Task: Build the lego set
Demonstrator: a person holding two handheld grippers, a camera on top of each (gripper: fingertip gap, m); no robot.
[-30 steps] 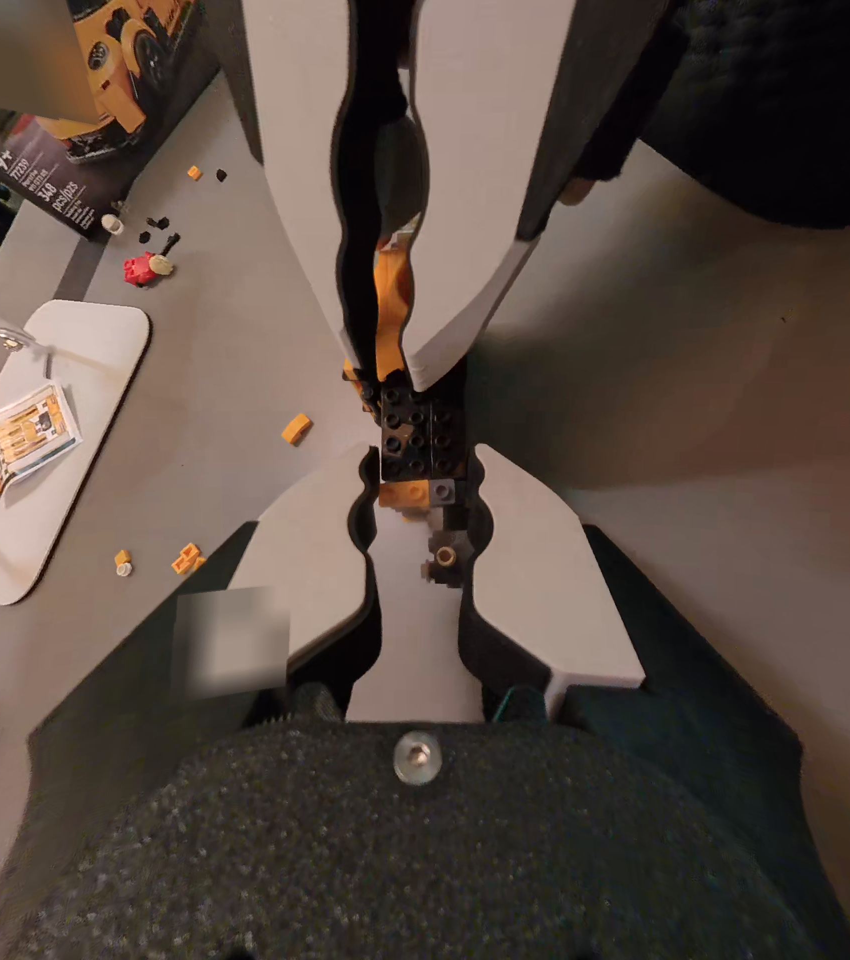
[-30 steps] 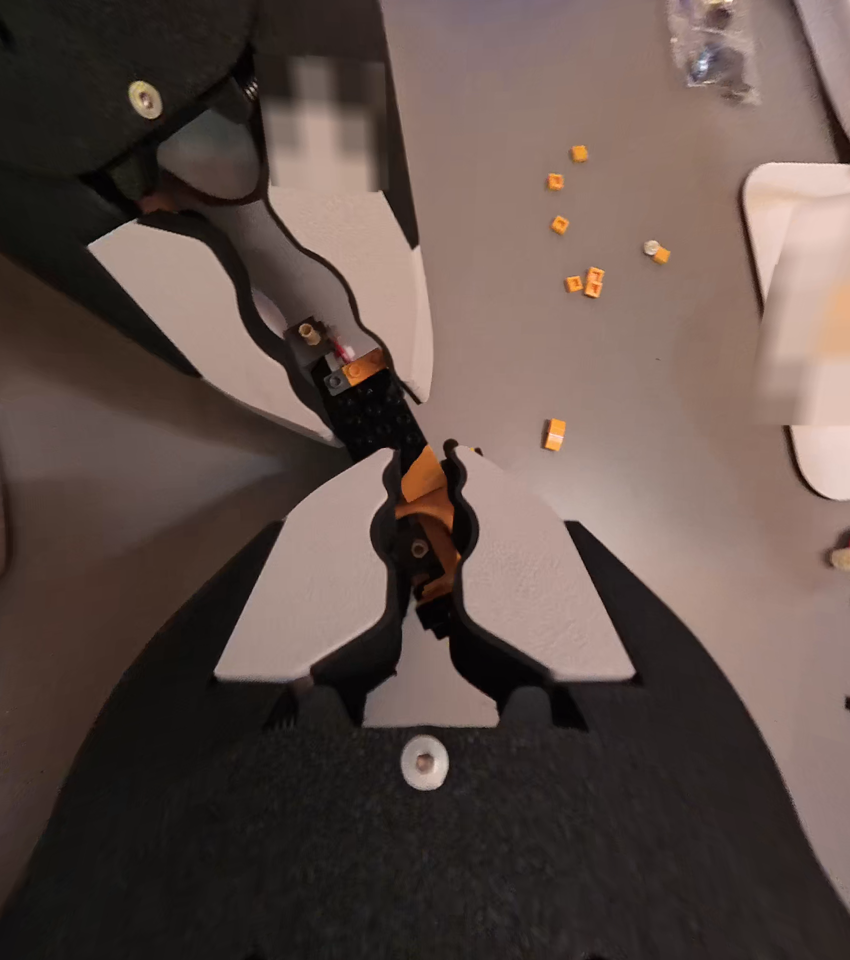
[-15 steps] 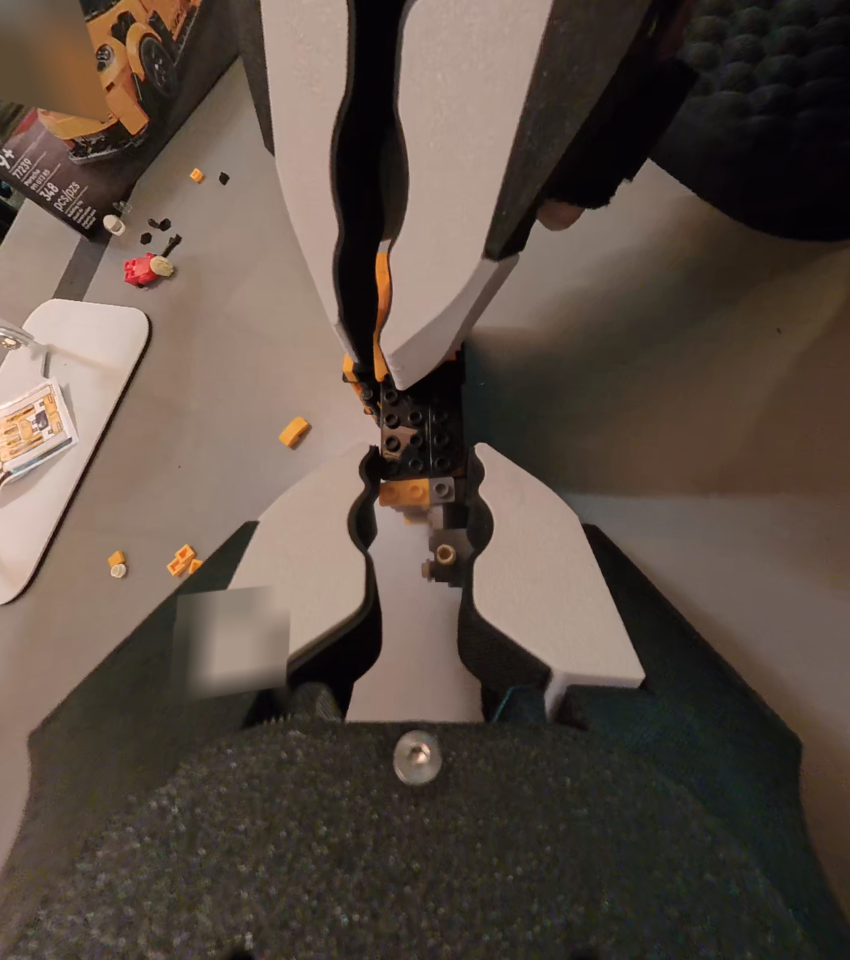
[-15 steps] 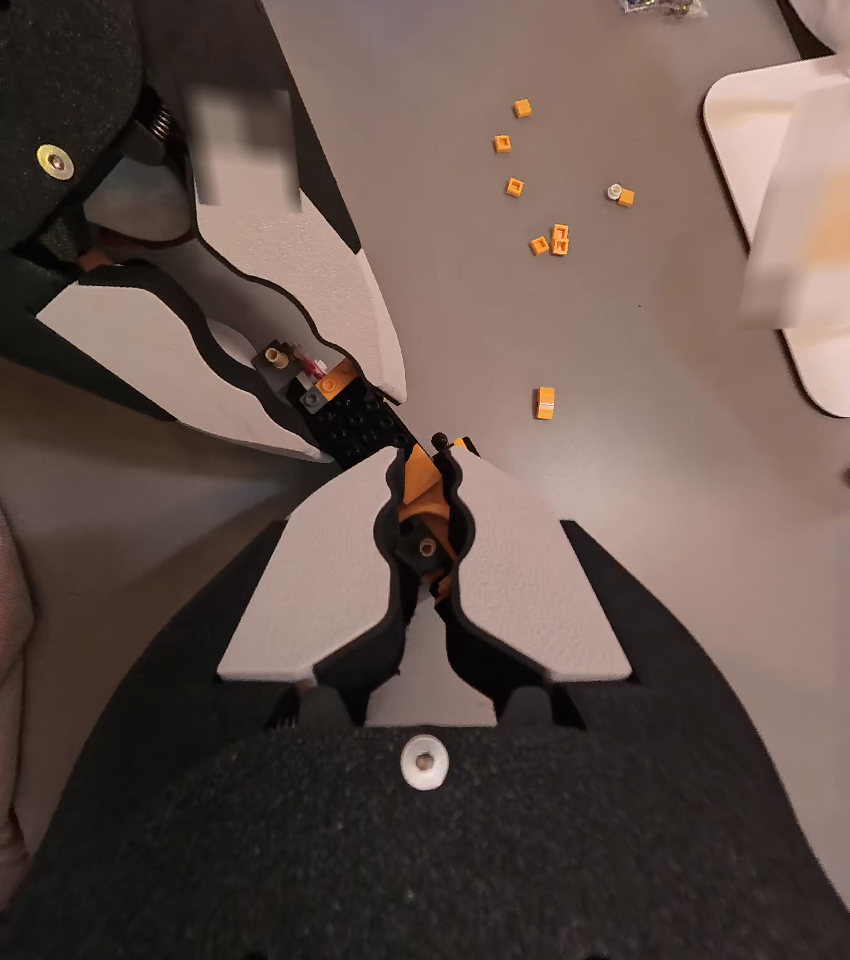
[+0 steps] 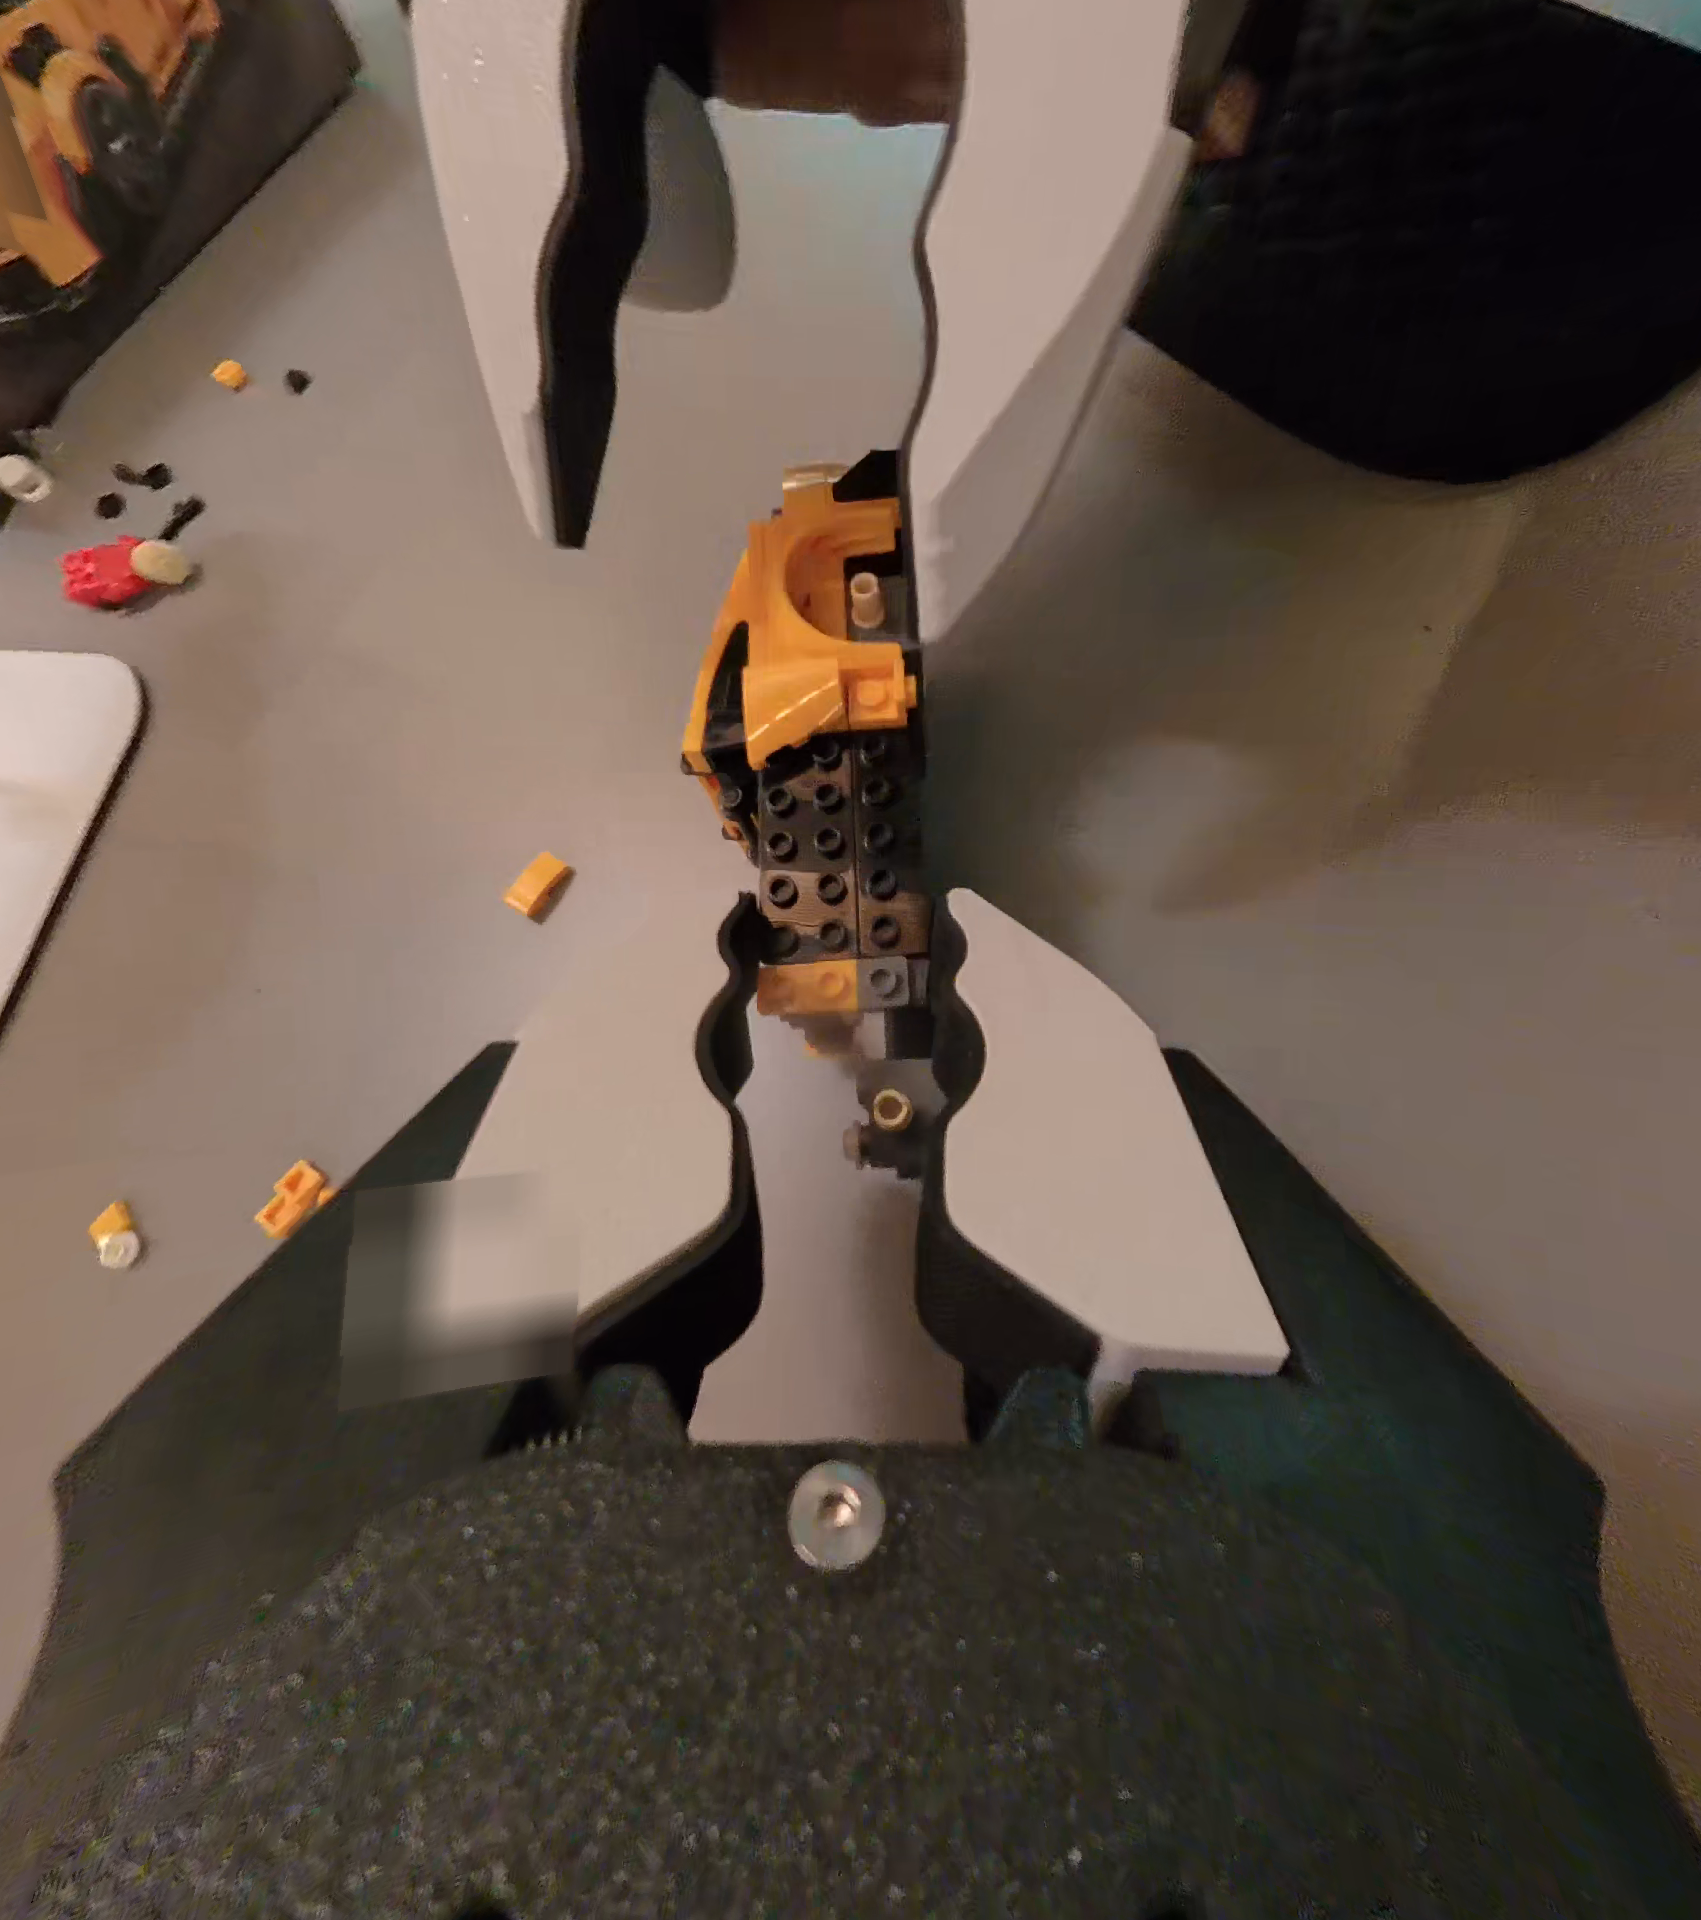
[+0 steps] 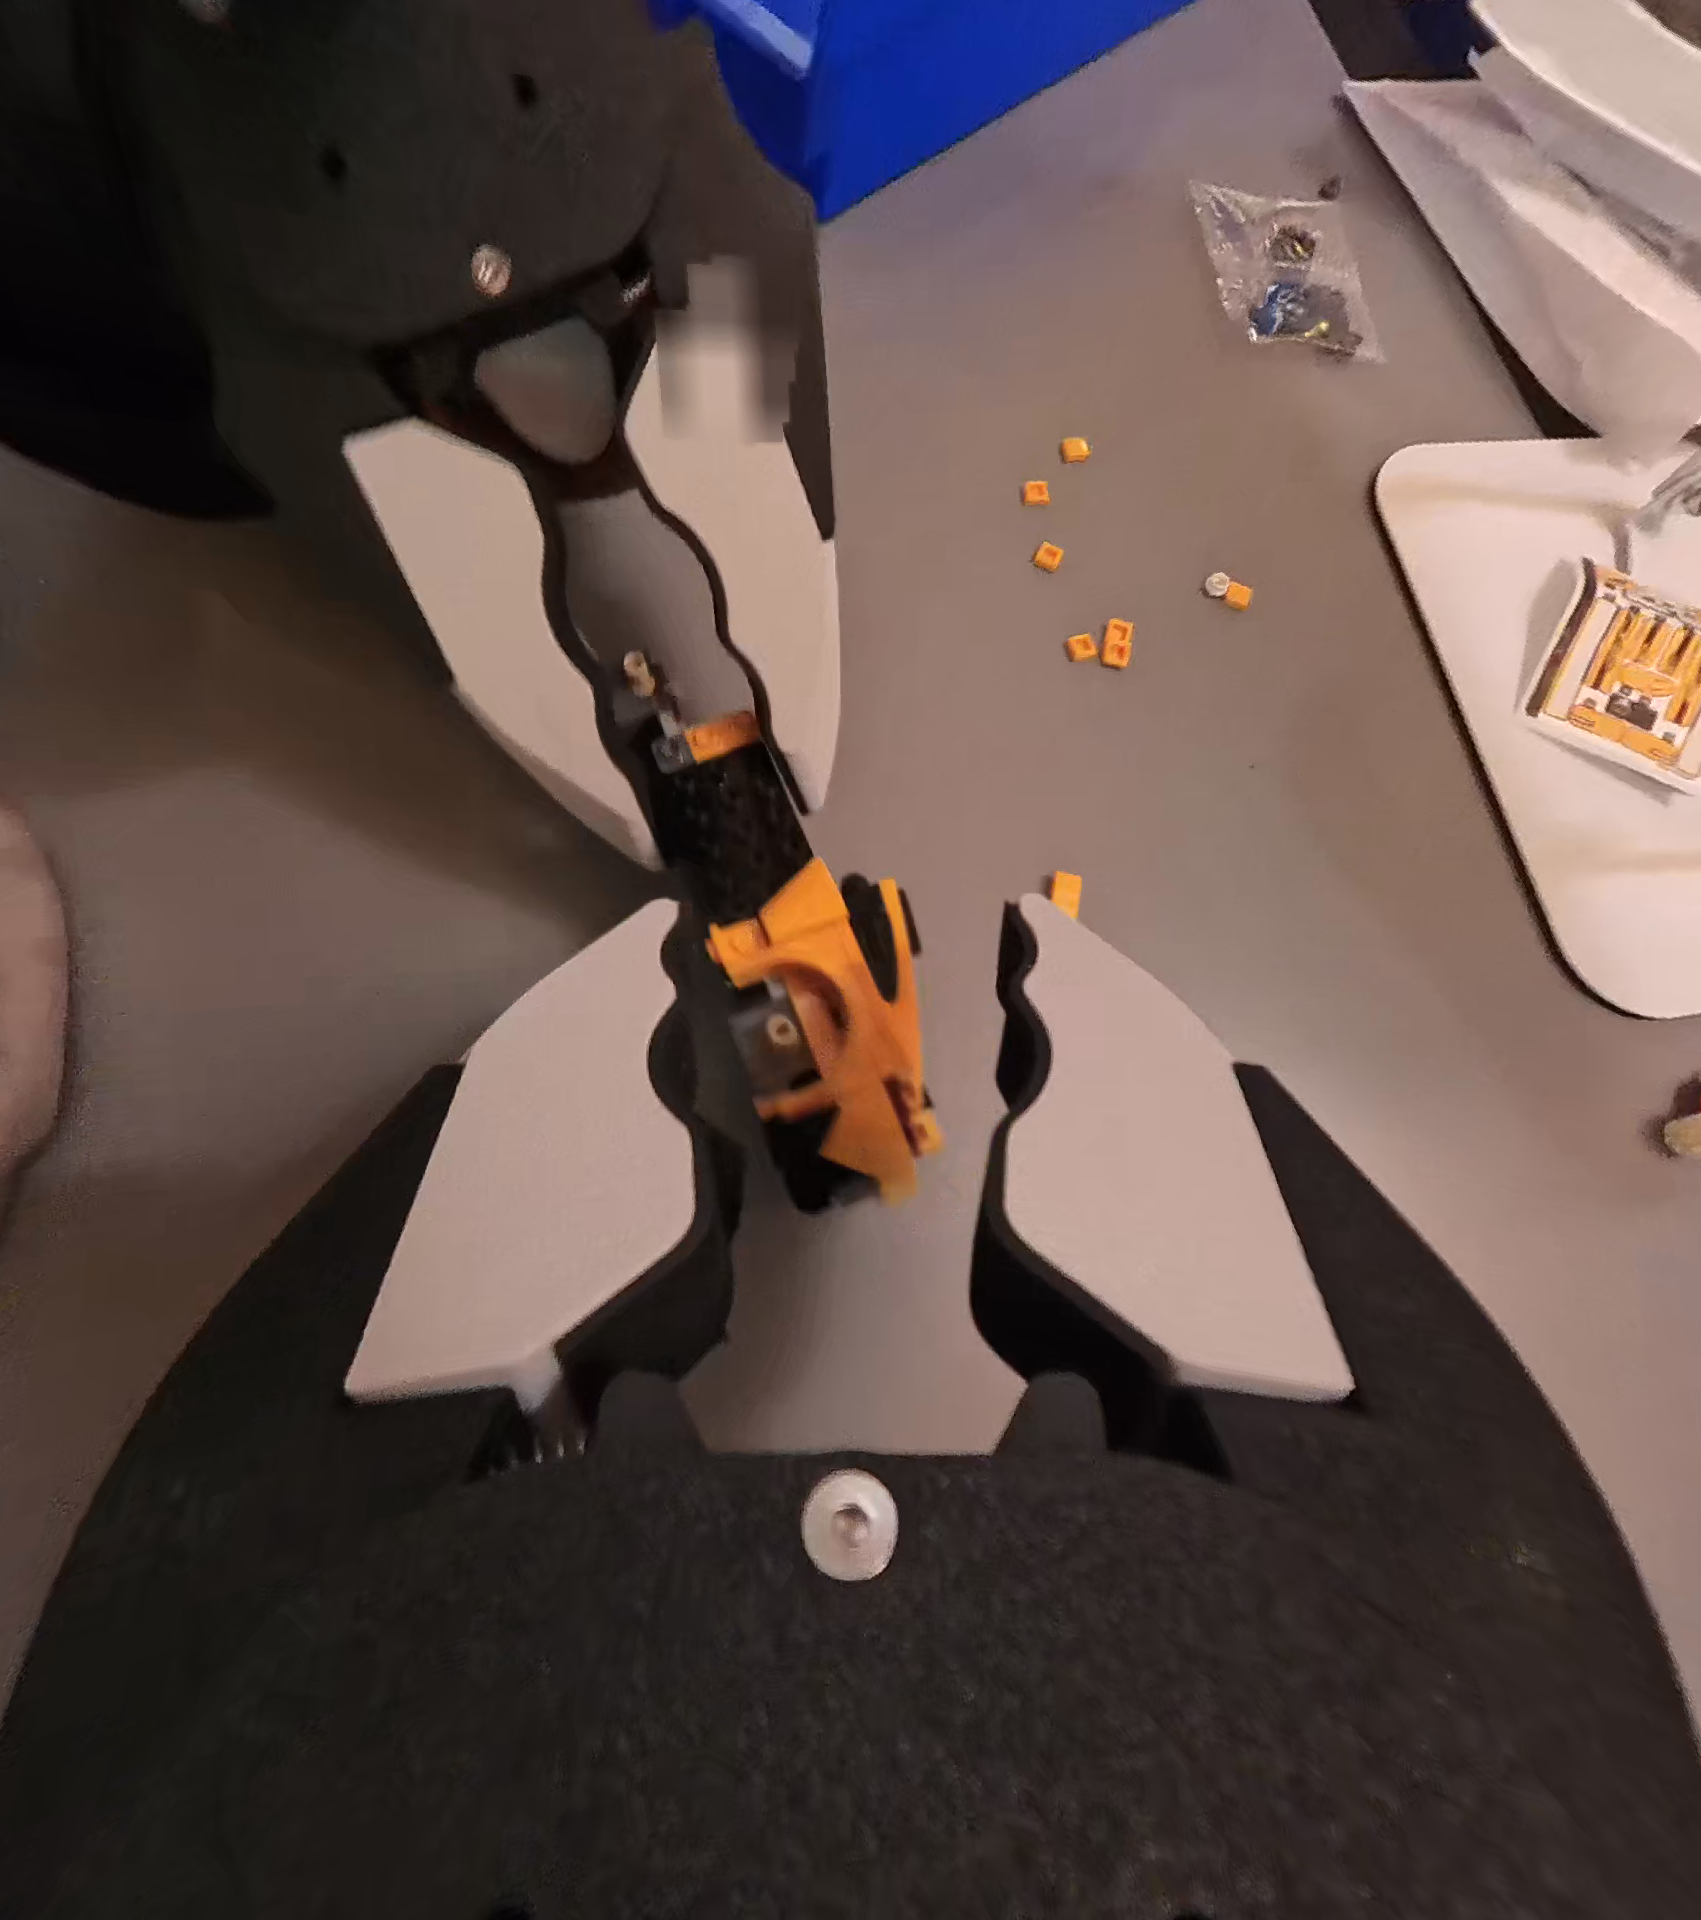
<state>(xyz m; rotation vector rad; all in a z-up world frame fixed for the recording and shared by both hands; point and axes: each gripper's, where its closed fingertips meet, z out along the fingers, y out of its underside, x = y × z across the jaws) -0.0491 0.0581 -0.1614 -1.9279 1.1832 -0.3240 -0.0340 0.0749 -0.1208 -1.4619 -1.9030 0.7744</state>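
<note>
Your grey table (image 6: 1189, 935) runs dim toward its left. On it: one white board (image 6: 1604, 914) far right, one blue bin (image 6: 908, 83), one clear bag (image 6: 1282, 270), seven loose orange bricks (image 6: 1100, 644). Your left gripper (image 5: 841, 935) clamps the black-and-orange brick model (image 5: 825, 831). Your right gripper (image 6: 841, 925) gapes wide, its right pad clear of the model.

A big gray table (image 6: 1189, 831) fills both views. Its right part in the left wrist view looks warm and yellowish, with soft shadows on it. A white board (image 6: 1573, 894) with round corners lies on the table, at the right in the right wrist view. Far off sit a blue box (image 6: 887, 83) and some white paper (image 6: 1604, 239). A dark box (image 5: 202, 156) stands at the far left in the left wrist view.
</note>
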